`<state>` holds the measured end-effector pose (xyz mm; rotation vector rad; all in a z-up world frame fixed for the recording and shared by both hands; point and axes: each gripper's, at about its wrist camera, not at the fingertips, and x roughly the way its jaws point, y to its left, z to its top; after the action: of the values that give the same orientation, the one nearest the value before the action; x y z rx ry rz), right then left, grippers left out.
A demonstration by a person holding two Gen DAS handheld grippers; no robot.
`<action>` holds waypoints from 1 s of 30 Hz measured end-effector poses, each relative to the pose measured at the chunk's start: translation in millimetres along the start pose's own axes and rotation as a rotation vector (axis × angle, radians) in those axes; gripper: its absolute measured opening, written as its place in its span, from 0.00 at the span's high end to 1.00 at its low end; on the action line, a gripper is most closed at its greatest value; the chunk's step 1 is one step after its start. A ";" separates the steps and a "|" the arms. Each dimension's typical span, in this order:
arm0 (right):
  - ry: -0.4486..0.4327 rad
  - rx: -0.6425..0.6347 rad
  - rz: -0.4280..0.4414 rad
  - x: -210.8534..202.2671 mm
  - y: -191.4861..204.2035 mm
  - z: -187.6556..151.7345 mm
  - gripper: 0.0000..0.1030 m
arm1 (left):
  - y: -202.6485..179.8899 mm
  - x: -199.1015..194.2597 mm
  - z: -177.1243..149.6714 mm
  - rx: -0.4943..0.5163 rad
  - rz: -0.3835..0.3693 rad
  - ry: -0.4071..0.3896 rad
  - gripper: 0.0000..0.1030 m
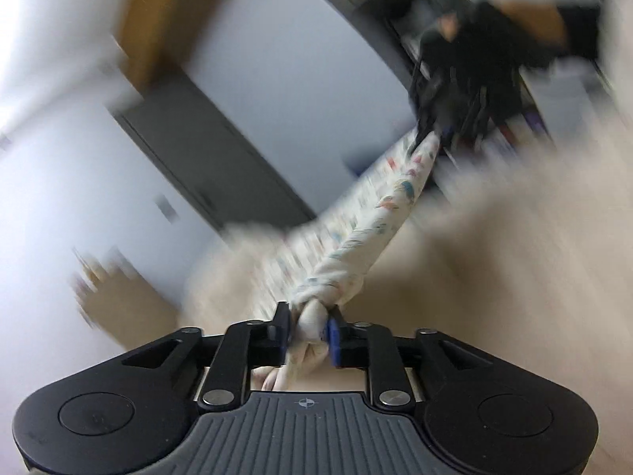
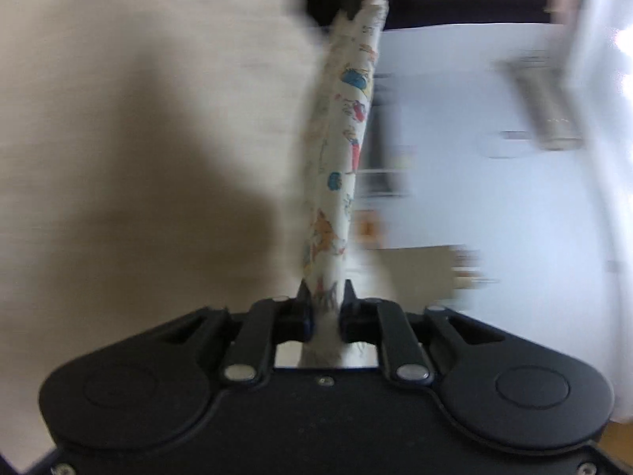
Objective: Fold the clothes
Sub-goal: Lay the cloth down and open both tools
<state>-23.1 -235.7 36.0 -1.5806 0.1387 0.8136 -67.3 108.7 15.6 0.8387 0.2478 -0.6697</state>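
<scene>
White garment [image 1: 379, 206] with small colourful prints, bunched into a taut rope, stretched above a beige surface

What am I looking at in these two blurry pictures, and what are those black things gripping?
There is no robot arm here: a person carries a hand-held gripper in each hand, and each has a wide-angle camera looking forward along its two fingers. One picture is from the left gripper, the other from the right gripper. The black shape low in each picture is the tool's own body.

Both are clamped on one piece of clothing, white with small coloured prints, which is bunched into a rope-like band stretched between them. In the left view the right gripper shows far off at the other end, with the person's hand behind it. Under the cloth lies a pale beige surface. Everything else is smeared by motion blur.
</scene>
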 end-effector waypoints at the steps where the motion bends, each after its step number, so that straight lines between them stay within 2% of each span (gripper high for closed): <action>1: -0.001 0.001 0.038 1.7 16.8 1.3 0.88 | -23.1 0.3 -18.4 -0.019 0.009 0.033 0.77; 2: -0.006 0.041 0.034 -1.2 25.8 -4.0 1.00 | -46.0 0.5 -36.6 -0.038 0.017 0.066 0.78; 3: -0.010 0.081 0.031 -4.2 34.8 -9.2 1.00 | -48.7 -2.7 -39.7 -0.064 0.037 0.062 0.78; 4: -0.015 0.120 0.027 -7.1 43.7 -14.4 0.95 | -50.2 -6.0 -41.3 -0.088 0.053 0.056 0.72; 5: -0.021 0.159 0.022 -10.1 51.3 -19.5 0.76 | -48.5 -16.4 -34.1 -0.118 0.078 0.030 0.59; 6: -0.035 0.188 -0.002 -14.3 44.9 -23.9 0.64 | -46.8 -26.7 -27.0 -0.147 0.103 0.004 0.52; 7: -0.049 0.218 -0.027 -18.4 38.5 -28.3 0.45 | -47.5 -30.0 -22.3 -0.135 0.111 -0.018 0.42; 8: -0.062 0.245 -0.048 -21.8 32.3 -32.0 0.39 | -48.1 -33.2 -17.5 -0.122 0.120 -0.039 0.36; 10: -0.085 0.277 -0.047 -16.3 23.7 -31.2 0.39 | -48.4 -34.2 8.9 -0.075 0.126 -0.079 0.33; 12: -0.118 0.319 -0.048 -11.9 14.8 -33.0 0.39 | -52.8 -17.0 29.1 0.001 0.131 -0.067 0.32; 14: -0.124 0.344 -0.059 -1.2 18.3 -29.1 0.39 | -53.7 2.1 34.7 0.037 0.125 -0.039 0.32; 18: -0.135 0.416 -0.096 6.4 22.7 -24.2 0.40 | -54.9 47.7 48.1 0.009 0.112 0.018 0.33; 20: -0.151 0.482 -0.123 12.4 21.5 -32.4 0.40 | -64.2 50.6 59.2 -0.018 0.153 0.010 0.33; 23: -0.168 0.548 -0.119 14.6 13.6 -42.4 0.40 | -80.5 56.0 60.9 -0.013 0.202 0.024 0.36; 25: -0.183 0.593 -0.111 7.2 9.9 -50.7 0.40 | -84.4 52.8 59.5 -0.020 0.219 0.029 0.36; 30: -0.240 0.736 -0.088 2.7 -1.8 -63.2 0.38 | -75.0 51.0 52.8 -0.133 0.231 0.017 0.35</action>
<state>6.0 -291.9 33.3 -0.7865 0.1690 0.7588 -78.5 10.0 -18.4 0.7324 0.2044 -0.4260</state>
